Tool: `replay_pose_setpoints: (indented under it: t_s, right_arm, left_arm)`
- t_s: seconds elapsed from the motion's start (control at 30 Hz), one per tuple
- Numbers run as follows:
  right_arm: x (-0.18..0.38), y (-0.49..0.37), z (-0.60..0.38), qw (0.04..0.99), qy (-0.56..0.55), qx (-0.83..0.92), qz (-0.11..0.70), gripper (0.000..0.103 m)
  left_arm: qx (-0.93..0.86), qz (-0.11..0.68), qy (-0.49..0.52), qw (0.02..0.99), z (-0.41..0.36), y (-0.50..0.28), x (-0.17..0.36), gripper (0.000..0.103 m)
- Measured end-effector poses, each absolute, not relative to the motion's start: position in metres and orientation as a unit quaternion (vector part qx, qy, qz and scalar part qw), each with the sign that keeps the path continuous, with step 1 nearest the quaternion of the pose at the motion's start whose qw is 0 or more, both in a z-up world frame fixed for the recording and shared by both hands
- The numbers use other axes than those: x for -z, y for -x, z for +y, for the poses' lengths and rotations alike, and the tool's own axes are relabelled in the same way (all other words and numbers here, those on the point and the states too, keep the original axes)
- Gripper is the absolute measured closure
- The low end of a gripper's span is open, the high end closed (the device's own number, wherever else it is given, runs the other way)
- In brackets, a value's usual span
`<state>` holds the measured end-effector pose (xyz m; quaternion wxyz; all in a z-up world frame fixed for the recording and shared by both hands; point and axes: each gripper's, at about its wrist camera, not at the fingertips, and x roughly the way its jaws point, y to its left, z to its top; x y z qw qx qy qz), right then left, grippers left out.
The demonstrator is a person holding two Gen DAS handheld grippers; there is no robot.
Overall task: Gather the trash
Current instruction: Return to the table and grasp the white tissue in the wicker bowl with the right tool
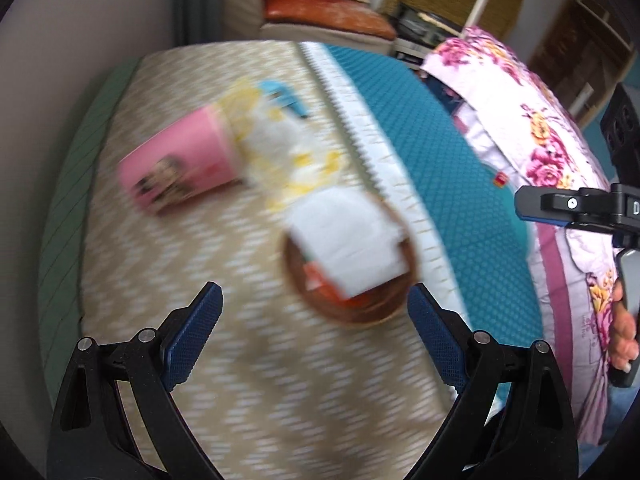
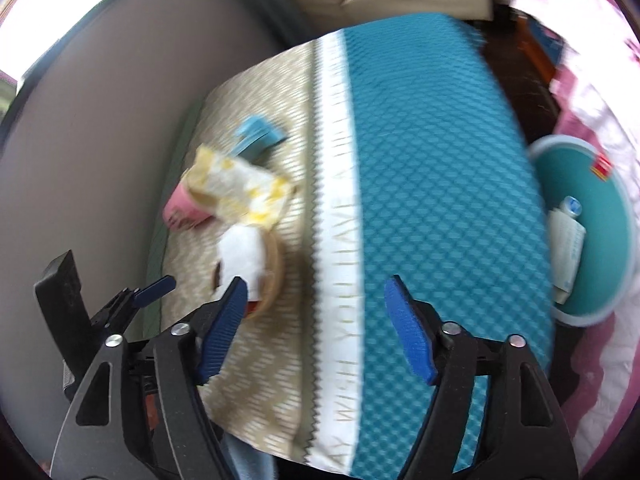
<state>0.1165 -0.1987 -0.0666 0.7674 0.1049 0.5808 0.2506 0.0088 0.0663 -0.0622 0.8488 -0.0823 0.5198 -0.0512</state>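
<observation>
On the beige patterned cloth (image 1: 200, 280) lie a pink box (image 1: 180, 164), a crumpled yellow-and-white wrapper (image 1: 280, 140) and a small blue item (image 1: 280, 96). A brown bowl (image 1: 360, 316) holds white paper (image 1: 348, 236) and an orange scrap. My left gripper (image 1: 314, 296) hovers open just short of the bowl, with nothing between its fingers. In the right wrist view the right gripper (image 2: 316, 284) is open and empty over the white band of the cloth, and the bowl (image 2: 276, 268) sits beside its left finger. The wrapper (image 2: 240, 184) and pink box (image 2: 182, 208) lie beyond.
A teal cloth (image 2: 432, 160) covers the right half of the surface. A round teal tray (image 2: 600, 200) with a white tube (image 2: 566, 248) sits at the far right against a floral quilt (image 1: 540, 128). A grey wall (image 2: 100, 140) bounds the left. A hand (image 1: 626, 332) holds the right gripper's body (image 1: 568, 204).
</observation>
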Motion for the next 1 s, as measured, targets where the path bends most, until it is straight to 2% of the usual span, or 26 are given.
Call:
replay_pose_setpoints:
  t_s: [0.33, 0.4, 0.73, 0.77, 0.87, 0.93, 1.0]
  right_arm:
    - [0.085, -0.12, -0.116, 0.74, -0.054, -0.287, 0.606, 0.038]
    - [0.089, -0.121, -0.106, 0.734, -0.049, -0.291, 0.612, 0.042]
    - [0.117, -0.131, -0.078, 0.725, -0.02, -0.275, 0.631, 0.045]
    - [0.12, -0.131, -0.076, 0.724, -0.017, -0.274, 0.632, 0.049]
    - [0.127, -0.13, -0.072, 0.723, -0.021, -0.277, 0.633, 0.069]
    - [0.126, -0.13, -0.072, 0.728, -0.022, -0.277, 0.626, 0.074]
    - [0.12, -0.129, -0.072, 0.737, -0.02, -0.278, 0.616, 0.092]
  left_arm:
    - [0.054, 0.533, 0.106, 0.838, 0.102, 0.001, 0.087, 0.009]
    - [0.061, 0.533, 0.106, 0.837, 0.101, -0.001, 0.09, 0.009]
    - [0.072, 0.543, 0.123, 0.828, 0.106, -0.015, 0.106, 0.009]
    - [0.071, 0.543, 0.124, 0.827, 0.107, -0.016, 0.107, 0.008]
    - [0.07, 0.543, 0.125, 0.827, 0.108, -0.017, 0.108, 0.007]
    - [0.07, 0.543, 0.126, 0.827, 0.108, -0.018, 0.107, 0.007]
    - [0.068, 0.543, 0.126, 0.828, 0.108, -0.018, 0.107, 0.007]
